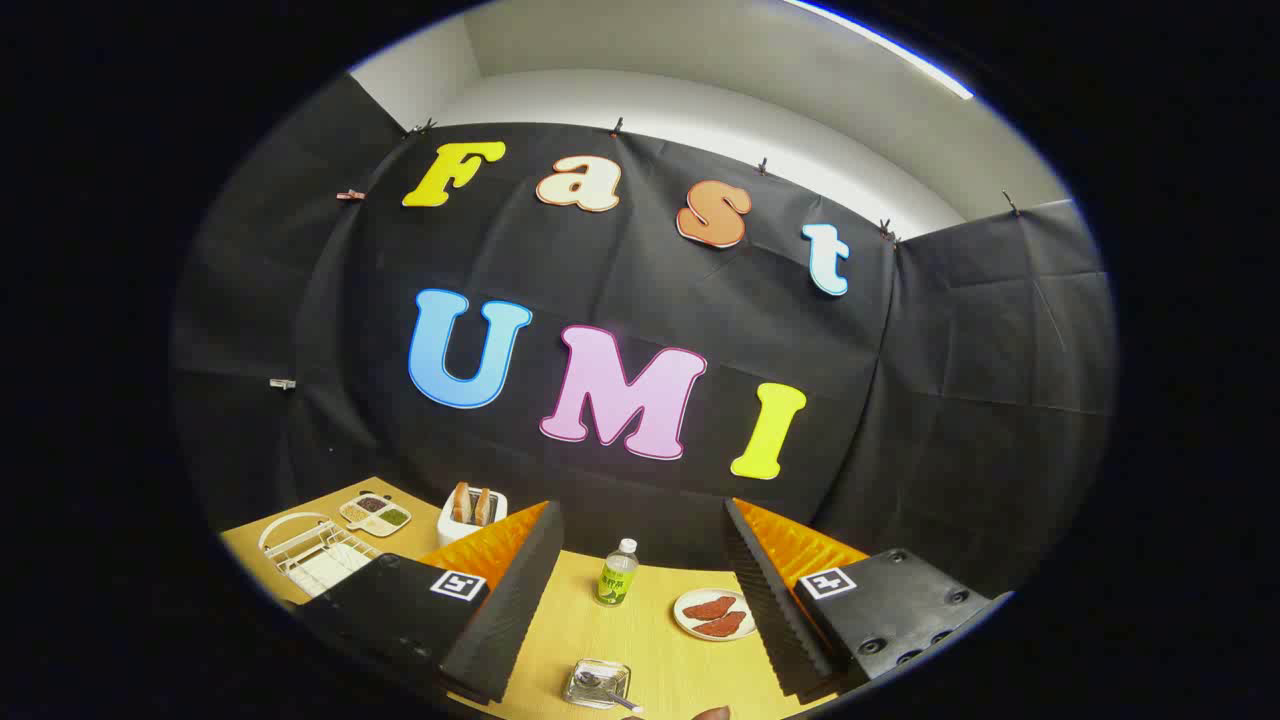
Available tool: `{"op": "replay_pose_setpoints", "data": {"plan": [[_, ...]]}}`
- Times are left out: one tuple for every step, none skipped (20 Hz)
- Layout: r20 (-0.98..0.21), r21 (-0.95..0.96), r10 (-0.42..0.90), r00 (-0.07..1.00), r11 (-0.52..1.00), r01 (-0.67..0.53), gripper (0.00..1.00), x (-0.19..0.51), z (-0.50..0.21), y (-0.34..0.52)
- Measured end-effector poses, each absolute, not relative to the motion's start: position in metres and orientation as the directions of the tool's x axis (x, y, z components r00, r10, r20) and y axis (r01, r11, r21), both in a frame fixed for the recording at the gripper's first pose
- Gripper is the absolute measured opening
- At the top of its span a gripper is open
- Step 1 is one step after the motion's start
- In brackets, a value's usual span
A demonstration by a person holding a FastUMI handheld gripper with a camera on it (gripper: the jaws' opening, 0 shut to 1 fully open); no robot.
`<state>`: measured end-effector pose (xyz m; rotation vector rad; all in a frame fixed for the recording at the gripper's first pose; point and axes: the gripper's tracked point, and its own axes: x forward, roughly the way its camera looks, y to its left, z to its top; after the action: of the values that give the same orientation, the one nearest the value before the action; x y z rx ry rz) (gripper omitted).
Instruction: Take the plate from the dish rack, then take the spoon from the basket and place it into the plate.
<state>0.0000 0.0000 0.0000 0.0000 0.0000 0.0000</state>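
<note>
My gripper point(640, 505) is open, held high above a wooden table point(660, 650) with its fingers spread wide and nothing between them. A white wire dish rack point(300, 548) stands beyond the left finger, and a flat white piece in it looks like the plate point(325, 573). Low between the fingers, close to me, is a small clear basket point(597, 684) with a spoon point(603, 683) lying in it, handle pointing right. The left finger covers part of the rack's near side.
A toaster point(472, 512) with two bread slices and a divided seasoning tray point(375, 513) stand at the back left. A green-labelled bottle point(617, 573) stands mid-table. A round plate with red slices point(714, 613) lies by the right finger.
</note>
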Motion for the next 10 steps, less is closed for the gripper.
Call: {"op": "replay_pose_setpoints", "data": {"plan": [[0.000,0.002,0.000,1.000,1.000,0.000,0.97,-0.0016,-0.0009,0.0019],[0.002,0.003,-0.001,1.000,1.000,0.001,0.97,-0.0024,-0.0011,0.0036],[0.000,0.006,-0.001,1.000,1.000,0.001,0.97,-0.0034,-0.0020,0.0040],[-0.001,0.010,-0.001,1.000,1.000,0.001,0.97,-0.0045,-0.0025,0.0044],[-0.002,0.014,-0.001,1.000,1.000,0.001,0.97,-0.0045,-0.0033,0.0052],[-0.005,0.019,-0.001,1.000,1.000,0.001,0.97,-0.0054,-0.0030,0.0049],[-0.006,0.023,0.001,1.000,1.000,-0.001,0.97,-0.0055,-0.0039,0.0051],[-0.008,0.027,0.003,1.000,1.000,-0.003,0.97,-0.0069,-0.0041,0.0056],[-0.012,0.028,0.005,1.000,1.000,-0.005,0.97,-0.0079,-0.0054,0.0056],[-0.015,0.029,0.007,1.000,1.000,-0.007,0.97,-0.0078,-0.0055,0.0056]]}}
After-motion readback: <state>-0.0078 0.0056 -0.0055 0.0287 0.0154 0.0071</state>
